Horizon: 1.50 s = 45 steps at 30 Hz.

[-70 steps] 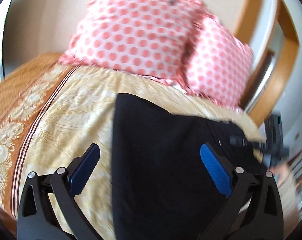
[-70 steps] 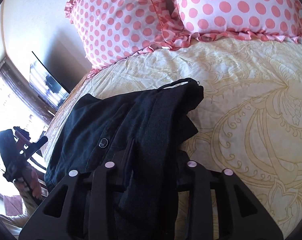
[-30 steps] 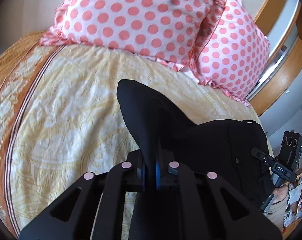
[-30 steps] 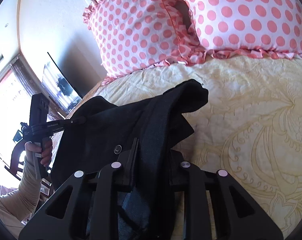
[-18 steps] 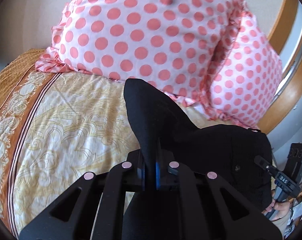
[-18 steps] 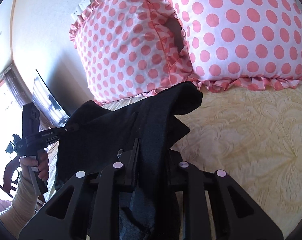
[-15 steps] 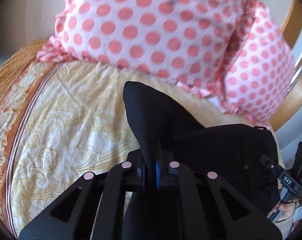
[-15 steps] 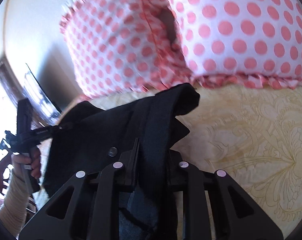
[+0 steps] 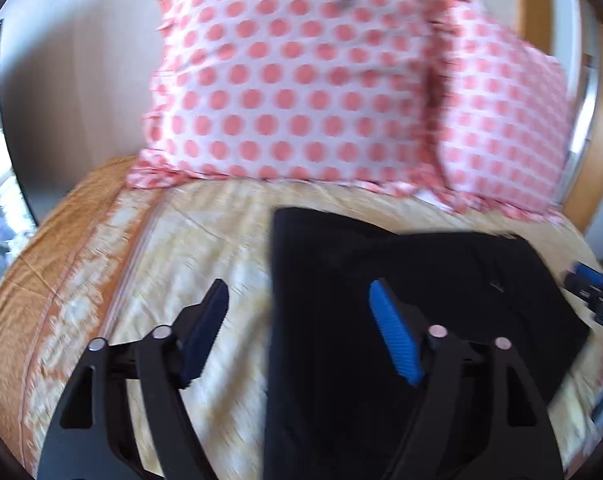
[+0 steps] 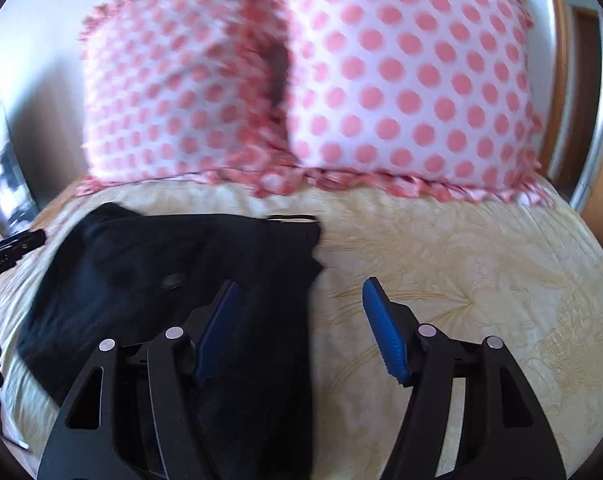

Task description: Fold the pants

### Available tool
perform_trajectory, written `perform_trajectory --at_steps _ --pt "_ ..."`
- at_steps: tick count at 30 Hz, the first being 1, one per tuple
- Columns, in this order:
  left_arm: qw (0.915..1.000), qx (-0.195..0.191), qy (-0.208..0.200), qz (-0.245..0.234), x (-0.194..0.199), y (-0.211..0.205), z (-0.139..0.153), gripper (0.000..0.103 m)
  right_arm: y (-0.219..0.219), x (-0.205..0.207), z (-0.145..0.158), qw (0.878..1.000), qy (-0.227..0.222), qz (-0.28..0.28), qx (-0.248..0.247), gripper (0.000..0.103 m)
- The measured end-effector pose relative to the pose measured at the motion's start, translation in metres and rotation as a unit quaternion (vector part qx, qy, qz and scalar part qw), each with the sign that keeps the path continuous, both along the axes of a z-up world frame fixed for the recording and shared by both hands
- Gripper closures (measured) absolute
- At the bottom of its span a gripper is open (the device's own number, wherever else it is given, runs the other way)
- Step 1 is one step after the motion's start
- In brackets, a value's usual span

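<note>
The black pants (image 9: 413, 304) lie on the yellow patterned bedspread (image 9: 205, 256), folded into a broad dark block. My left gripper (image 9: 299, 300) is open and empty; its jaws straddle the pants' left edge. In the right wrist view the pants (image 10: 173, 272) lie at the left with a button showing. My right gripper (image 10: 299, 300) is open and empty, over the pants' right edge and the bedspread (image 10: 461, 264). Both views are motion-blurred.
Two pink polka-dot pillows (image 9: 301, 80) (image 10: 401, 80) lean at the head of the bed. A wooden headboard frame (image 9: 597, 152) stands at the right. An orange border (image 9: 61, 248) runs along the bed's left side. The other gripper shows at each view's edge (image 9: 593, 292) (image 10: 9, 252).
Both grippers were shut on the pants and held them lifted. Now both have opened and let go, and the pants lie flat on the bed.
</note>
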<state>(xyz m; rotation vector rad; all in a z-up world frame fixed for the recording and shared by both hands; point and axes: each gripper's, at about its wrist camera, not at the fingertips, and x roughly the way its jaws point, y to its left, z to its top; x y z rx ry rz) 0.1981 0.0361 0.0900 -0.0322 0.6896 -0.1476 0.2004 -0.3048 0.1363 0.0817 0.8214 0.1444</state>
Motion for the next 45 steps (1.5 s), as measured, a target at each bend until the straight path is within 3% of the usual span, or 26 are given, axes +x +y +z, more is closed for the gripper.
perform_trajectory --at_steps 2,4,6,9,11,14,16,20,27,35,45 --pt "0.9988 -0.019 0.015 -0.041 -0.027 -0.013 -0.004 0.021 0.021 -0.019 0.002 0.999 -0.002 0.049 -0.008 0.037" --pt "0.9966 -0.012 0.033 -0.074 -0.048 -0.032 -0.016 0.021 0.039 -0.028 -0.004 0.996 0.011 0.081 -0.025 0.037" --pt "0.9954 0.011 0.050 -0.081 -0.054 -0.047 -0.030 0.021 0.057 -0.030 -0.024 0.991 0.053 0.098 -0.070 0.037" --pt "0.9935 0.017 0.090 -0.068 -0.045 -0.055 -0.056 0.020 0.063 -0.031 -0.033 0.992 0.047 0.085 -0.085 0.033" --pt "0.9948 0.011 0.082 -0.060 -0.045 -0.053 -0.058 0.018 0.061 -0.032 -0.027 0.993 0.049 0.064 -0.083 0.031" --pt "0.9966 -0.006 0.070 -0.044 -0.058 -0.048 -0.052 0.014 0.062 -0.056 -0.019 0.997 0.021 0.035 -0.071 0.019" --pt "0.9984 -0.008 0.047 -0.031 -0.082 -0.043 -0.050 0.002 0.065 -0.081 -0.016 0.998 0.003 0.023 -0.052 0.006" --pt "0.9998 0.013 0.017 0.002 -0.122 -0.037 -0.052 0.002 0.077 -0.120 -0.023 0.999 -0.004 0.006 -0.046 0.005" --pt "0.9988 0.017 0.022 0.041 -0.159 -0.019 -0.071 0.002 0.085 -0.136 -0.042 0.999 0.017 -0.016 -0.037 0.005" --pt "0.9976 0.056 0.015 0.037 -0.163 -0.023 -0.076 0.002 0.089 -0.141 -0.045 0.999 0.015 -0.031 -0.037 0.001" --pt "0.9972 0.055 -0.002 0.051 -0.168 -0.026 -0.079 0.002 0.088 -0.147 -0.047 0.999 -0.005 -0.039 -0.035 0.001"
